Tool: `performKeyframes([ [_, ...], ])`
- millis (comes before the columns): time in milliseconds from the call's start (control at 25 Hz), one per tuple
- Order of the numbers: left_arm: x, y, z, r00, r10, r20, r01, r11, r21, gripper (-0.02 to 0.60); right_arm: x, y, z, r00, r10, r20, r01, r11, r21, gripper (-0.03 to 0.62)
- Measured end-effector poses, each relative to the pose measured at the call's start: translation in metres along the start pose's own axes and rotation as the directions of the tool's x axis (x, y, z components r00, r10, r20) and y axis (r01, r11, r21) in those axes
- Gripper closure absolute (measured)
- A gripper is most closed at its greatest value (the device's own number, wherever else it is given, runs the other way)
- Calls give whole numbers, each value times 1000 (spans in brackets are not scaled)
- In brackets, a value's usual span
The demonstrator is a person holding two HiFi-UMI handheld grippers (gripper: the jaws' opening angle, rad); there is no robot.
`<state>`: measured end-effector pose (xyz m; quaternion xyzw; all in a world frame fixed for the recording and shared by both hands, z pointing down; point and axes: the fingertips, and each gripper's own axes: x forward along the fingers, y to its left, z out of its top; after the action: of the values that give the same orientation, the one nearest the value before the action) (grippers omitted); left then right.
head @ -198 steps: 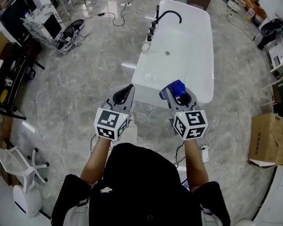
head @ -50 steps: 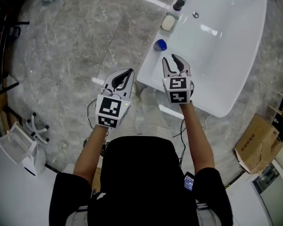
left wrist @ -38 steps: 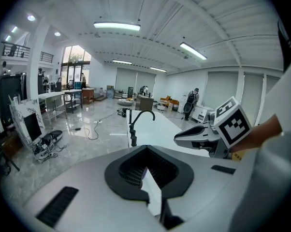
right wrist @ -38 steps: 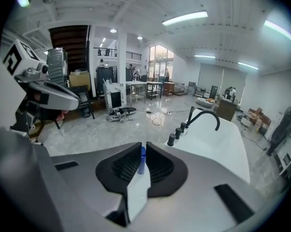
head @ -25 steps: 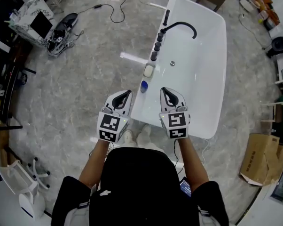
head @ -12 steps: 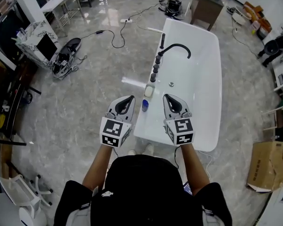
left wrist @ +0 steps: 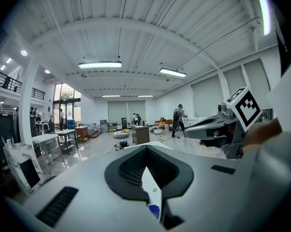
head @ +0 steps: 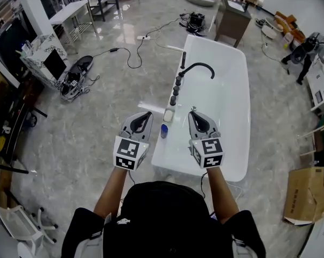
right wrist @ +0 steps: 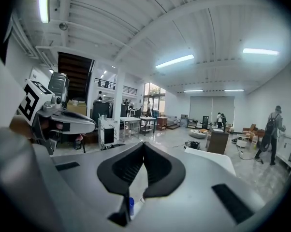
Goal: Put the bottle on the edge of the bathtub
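Observation:
A small blue bottle [head: 163, 130] stands upright on the left rim of the white bathtub [head: 229, 112], just below a soap dish [head: 168, 114]. My left gripper [head: 146, 114] hovers over the floor to the bottle's left, shut and empty. Over the tub's near end, right of the bottle, my right gripper [head: 192, 112] is also shut and empty. Neither touches the bottle. In the left gripper view the bottle [left wrist: 154, 210] shows low through the slit under the shut jaws [left wrist: 146, 154]. It shows the same way as a blue sliver [right wrist: 131, 206] below the closed tips [right wrist: 143, 145] in the right gripper view.
A black curved faucet [head: 197, 67] and a row of dark knobs [head: 175, 90] line the tub's left rim. Cables [head: 132, 50] run over the marble floor. A cardboard box [head: 304, 190] sits at the right, a cabinet [head: 230, 15] beyond the tub, and a person [head: 304, 52] far right.
The right gripper, which held the bottle, has let it go on the tub rim. Both grippers have since drawn back toward me, and the view has lifted to show more of the room.

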<state>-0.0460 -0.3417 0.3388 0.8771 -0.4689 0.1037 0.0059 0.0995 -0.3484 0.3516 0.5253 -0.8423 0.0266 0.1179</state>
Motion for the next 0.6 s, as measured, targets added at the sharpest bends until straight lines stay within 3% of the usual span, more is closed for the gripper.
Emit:
performKeyframes([
  [600,-3,-3,7,1000,16,9,-16,1000,16,572,-6,-6,1,1000,-13,11,13,1000,14,569],
])
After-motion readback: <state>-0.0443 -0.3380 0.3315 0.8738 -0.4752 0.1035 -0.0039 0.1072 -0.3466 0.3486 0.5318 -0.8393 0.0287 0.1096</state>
